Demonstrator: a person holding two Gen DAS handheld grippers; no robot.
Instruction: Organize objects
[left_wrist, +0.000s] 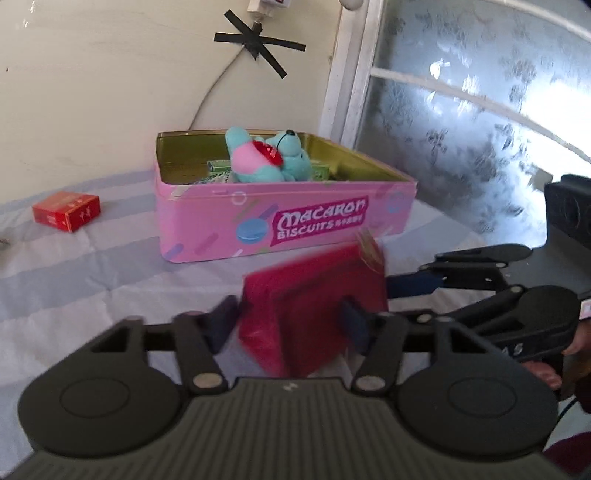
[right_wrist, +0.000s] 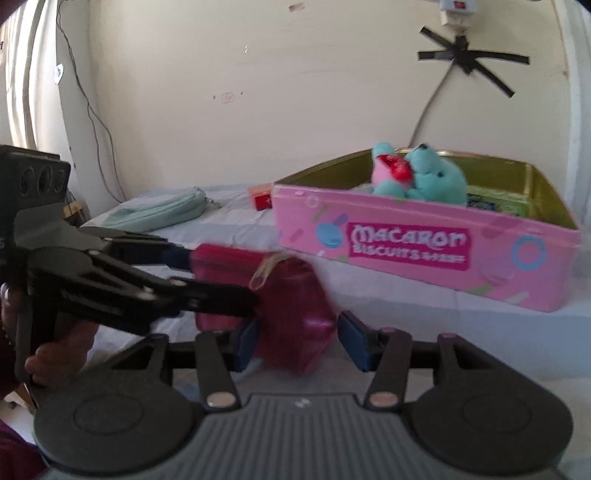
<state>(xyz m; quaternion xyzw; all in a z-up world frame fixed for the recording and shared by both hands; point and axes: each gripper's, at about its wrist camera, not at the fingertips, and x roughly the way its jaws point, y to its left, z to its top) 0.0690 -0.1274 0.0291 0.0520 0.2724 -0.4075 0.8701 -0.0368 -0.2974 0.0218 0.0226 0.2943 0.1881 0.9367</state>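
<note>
Left tongs (left_wrist: 288, 317): closing on the pouch (left_wrist: 314, 295); both blue pads are appearing to press its sides, though blur is softening every edge.
Right tongs (right_wrist: 297, 339): standing partly open around the same pouch; the left pad is sitting at the fabric, while the right pad is showing a thin gap.
Pouch: hanging above the cloth (left_wrist: 92, 280), between both pairs of tongs, which are crossing at it; its lower end is dipping behind each tongs' body, and its print is smearing beyond reading.
Tin (left_wrist: 295, 221): lying open just beyond the tongs' tips, its pink wall facing them.
Plush (left_wrist: 269, 158): lying inside the tin, rising over the rim and covering part of the green packs (left_wrist: 218, 168) beneath.
Red box (left_wrist: 66, 212): resting on the cloth, well left of the left tongs; in the right view the tin is hiding most of it.
Case (right_wrist: 159, 216): lying far ahead and left of the right tongs.
Hand (right_wrist: 55, 354): gripping the left tongs' handle, being cut off by the edge.
</note>
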